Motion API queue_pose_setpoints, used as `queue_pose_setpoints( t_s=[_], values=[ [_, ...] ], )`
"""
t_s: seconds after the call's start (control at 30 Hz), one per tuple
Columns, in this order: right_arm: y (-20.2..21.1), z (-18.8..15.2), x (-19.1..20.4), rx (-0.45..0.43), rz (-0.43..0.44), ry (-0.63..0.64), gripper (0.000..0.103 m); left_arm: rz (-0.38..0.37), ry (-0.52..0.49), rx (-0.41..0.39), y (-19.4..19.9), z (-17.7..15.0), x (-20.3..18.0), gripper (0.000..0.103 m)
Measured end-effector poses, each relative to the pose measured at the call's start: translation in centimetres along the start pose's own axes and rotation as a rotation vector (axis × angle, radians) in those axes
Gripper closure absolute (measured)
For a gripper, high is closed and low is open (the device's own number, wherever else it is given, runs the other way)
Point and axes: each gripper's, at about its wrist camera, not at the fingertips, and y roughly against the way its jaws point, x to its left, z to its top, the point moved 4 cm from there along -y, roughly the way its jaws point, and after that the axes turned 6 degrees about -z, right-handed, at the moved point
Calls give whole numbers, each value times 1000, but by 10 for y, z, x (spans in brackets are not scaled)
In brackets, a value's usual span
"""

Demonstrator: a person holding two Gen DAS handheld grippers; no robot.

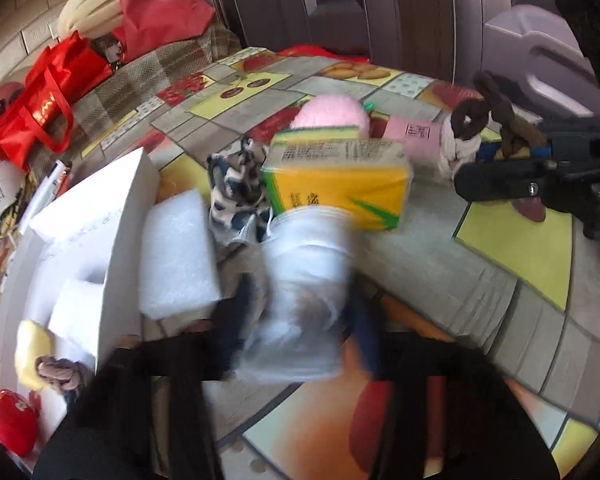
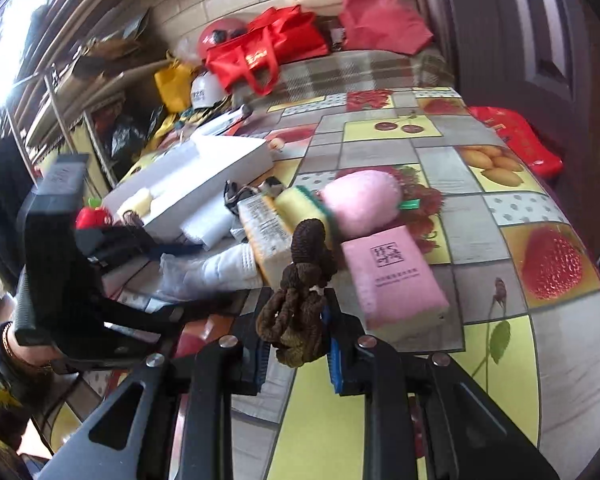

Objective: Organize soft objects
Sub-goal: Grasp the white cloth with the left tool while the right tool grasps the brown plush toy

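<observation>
Brown braided hair tie (image 2: 300, 300) hangs pinched between the blue-padded jaws of the right gripper (image 2: 296, 356), low in the centre of the right wrist view. Just above it lie a pink tissue pack (image 2: 396, 276) with dark printed characters too small to read, a pink plush (image 2: 360, 204) and a yellow sponge (image 2: 300, 208). Blurred in the left wrist view, the left gripper (image 1: 296, 320) clamps a white rolled cloth (image 1: 304, 264) at lower centre; behind it lies a yellow tissue pack (image 1: 340, 184) with illegible print. A white box (image 1: 100, 240) sits at left.
</observation>
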Motion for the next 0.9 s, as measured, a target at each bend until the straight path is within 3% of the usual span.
queue_pose_setpoints(
  t_s=[0.17, 0.43, 0.63, 0.9],
  values=[
    [12, 3, 0, -56, 6, 4, 80, 19, 12, -57, 10, -1, 3, 67],
    [29, 20, 18, -275, -48, 28, 80, 102, 104, -289, 57, -3, 23, 67],
    [23, 27, 30, -324, -36, 22, 80, 168, 162, -385, 78, -9, 32, 67],
    [12, 29, 47, -307, -35, 53, 80, 198, 268, -441, 93, -20, 57, 67]
  ],
)
